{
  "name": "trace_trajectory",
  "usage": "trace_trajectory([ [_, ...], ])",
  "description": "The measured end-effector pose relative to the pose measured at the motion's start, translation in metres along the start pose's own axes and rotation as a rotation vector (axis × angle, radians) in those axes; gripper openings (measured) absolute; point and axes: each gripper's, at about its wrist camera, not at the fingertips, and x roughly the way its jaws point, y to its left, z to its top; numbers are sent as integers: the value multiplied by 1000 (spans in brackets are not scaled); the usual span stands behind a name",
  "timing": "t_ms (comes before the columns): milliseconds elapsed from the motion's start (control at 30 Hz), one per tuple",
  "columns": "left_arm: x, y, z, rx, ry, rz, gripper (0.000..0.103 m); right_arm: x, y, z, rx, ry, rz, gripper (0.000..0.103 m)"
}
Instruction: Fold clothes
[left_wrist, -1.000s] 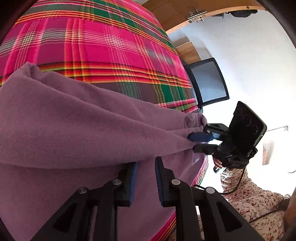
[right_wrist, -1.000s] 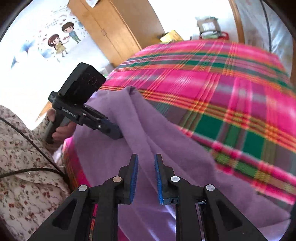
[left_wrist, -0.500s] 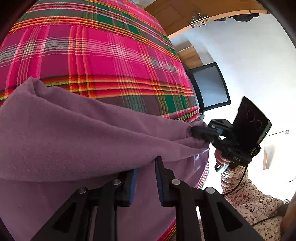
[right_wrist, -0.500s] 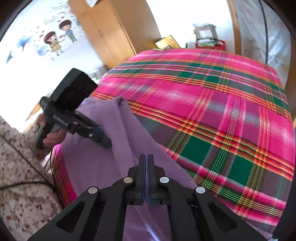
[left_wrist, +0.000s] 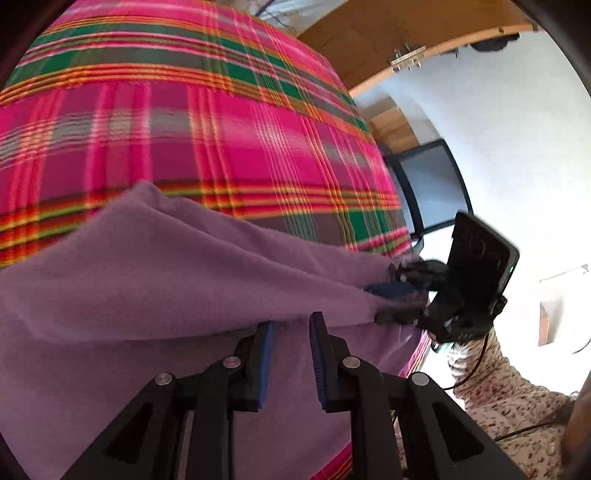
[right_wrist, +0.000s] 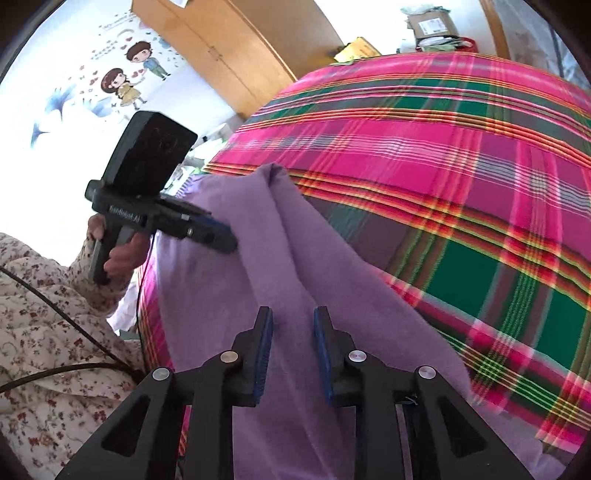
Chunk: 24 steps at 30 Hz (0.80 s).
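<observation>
A purple garment (left_wrist: 155, 280) of soft fleecy cloth lies on a bed covered by a pink, green and orange plaid blanket (left_wrist: 207, 122), at the near edge of the bed, with part of it raised into a long fold whose ridge runs across the left wrist view and away from the camera in the right wrist view (right_wrist: 295, 236). The left gripper (left_wrist: 290, 354) sits low over the garment with its two blue-padded fingers parted by a clear gap; cloth lies under and just past the tips, but nothing is pinched between them. In the right wrist view the same left gripper (right_wrist: 218, 234) shows from the side, its finger ends against the flank of the raised fold, held by a hand (right_wrist: 118, 254) coming out of a floral sleeve (right_wrist: 40, 325), with a black cable (right_wrist: 66, 321) trailing over the sleeve. The right gripper (right_wrist: 293, 350) is also parted, its fingers standing either side of the ridge of cloth without closing on it. From the left wrist view the right gripper (left_wrist: 397, 299) shows at the far right end of the fold, one blue pad above the cloth and one dark finger below it, the jaws apart with the edge of the garment lying between them. Behind the bed stand a wooden wardrobe (right_wrist: 236, 55), a wall with cartoon stickers (right_wrist: 125, 77) and a dark screen (left_wrist: 432, 188)
</observation>
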Motion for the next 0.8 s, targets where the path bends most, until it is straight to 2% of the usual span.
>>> trace_trajectory([
  [100,-11,0,7,4,-34,27,19,5,1,-1,-5,18,29,25],
  [233,-28,2,13,14,-76,83,19,6,5,-1,-20,16,1,7],
  [400,-36,15,29,15,-89,203,20,5,9,-1,-38,10,-38,4],
  [600,-29,38,44,-82,-89,198,21,7,10,2,-34,1,-84,4],
  [800,-24,42,45,-82,-81,197,21,8,2,9,7,-29,-123,4],
])
